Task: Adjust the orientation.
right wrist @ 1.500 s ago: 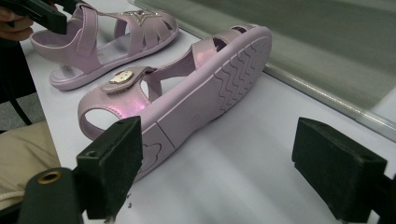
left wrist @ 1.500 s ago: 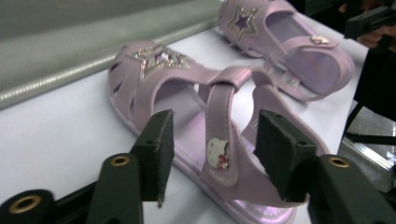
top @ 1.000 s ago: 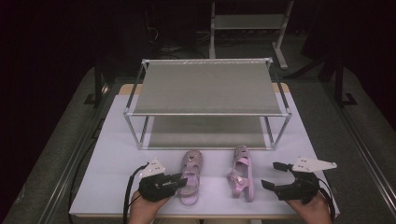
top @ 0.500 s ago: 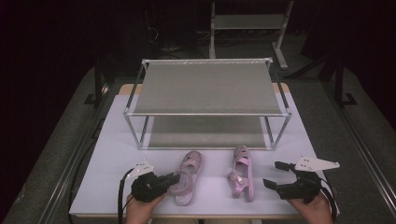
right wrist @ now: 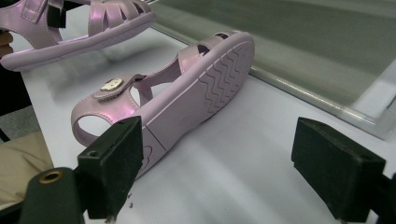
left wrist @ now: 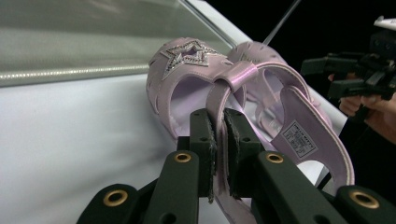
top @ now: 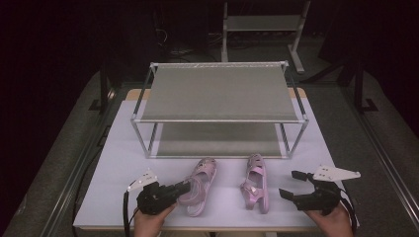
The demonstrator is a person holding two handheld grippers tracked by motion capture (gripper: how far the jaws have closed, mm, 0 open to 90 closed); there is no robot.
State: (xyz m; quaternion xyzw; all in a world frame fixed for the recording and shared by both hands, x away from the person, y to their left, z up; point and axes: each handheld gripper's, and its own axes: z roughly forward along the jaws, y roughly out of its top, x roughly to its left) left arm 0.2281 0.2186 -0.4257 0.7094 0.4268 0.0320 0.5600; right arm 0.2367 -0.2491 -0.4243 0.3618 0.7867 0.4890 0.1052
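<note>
The left hand-held gripper (top: 184, 187) is clamped on the heel strap of the left pink sandal (top: 199, 185), whose long axis runs toward the shelf rack (top: 217, 94). Right of it, the second sandal (top: 255, 182) seemingly lies on its side on the surface (top: 118, 163), just left of the wide-open right hand-held gripper (top: 289, 184).

Bare white table (top: 118, 163) open to my left, the two-tier rack (top: 220, 91) walling off the far side, second sandal (top: 255, 181) lying on its side between my grippers, rack's lower shelf (top: 217, 139) open-fronted.
</note>
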